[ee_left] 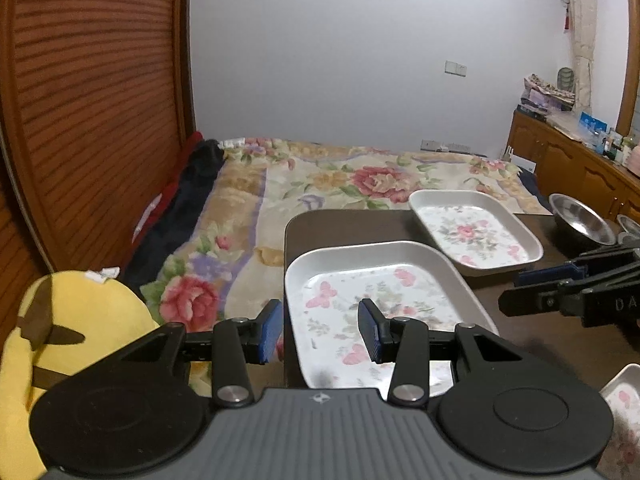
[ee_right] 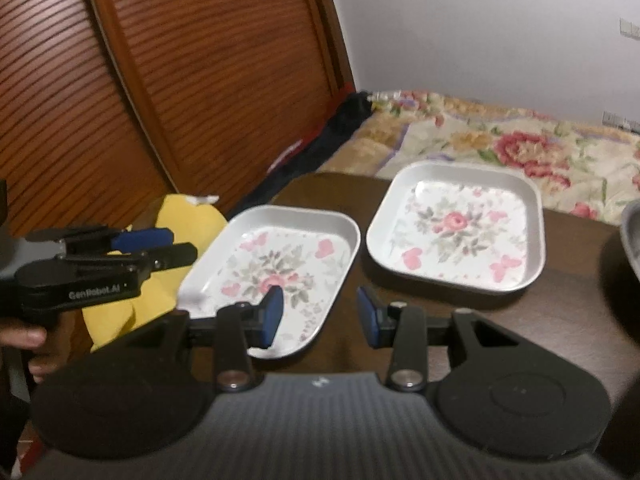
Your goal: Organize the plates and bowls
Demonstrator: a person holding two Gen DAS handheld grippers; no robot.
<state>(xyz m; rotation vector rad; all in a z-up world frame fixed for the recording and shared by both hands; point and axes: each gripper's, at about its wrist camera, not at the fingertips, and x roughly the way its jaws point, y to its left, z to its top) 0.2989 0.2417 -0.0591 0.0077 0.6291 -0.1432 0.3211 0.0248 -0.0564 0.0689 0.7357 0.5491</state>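
Note:
Two white rectangular plates with floral print lie on the dark brown table [ee_left: 352, 228]. The near plate [ee_left: 384, 304] [ee_right: 276, 268] sits at the table's left edge; the far plate [ee_left: 476, 228] [ee_right: 456, 228] lies behind it to the right. My left gripper [ee_left: 320, 332] is open and empty, its jaws straddling the near plate's left rim. My right gripper [ee_right: 318, 316] is open and empty, hovering over the near plate's right rim. Each gripper shows in the other's view: the right gripper [ee_left: 520, 292], the left gripper [ee_right: 176, 246].
A steel bowl [ee_left: 580, 220] [ee_right: 632, 236] stands at the table's right side, a smaller steel bowl [ee_left: 630, 226] beside it. Another floral plate's corner [ee_left: 624, 400] shows at lower right. A flowered bed [ee_left: 360, 176] lies behind the table. A yellow cushion [ee_left: 72, 320] lies left.

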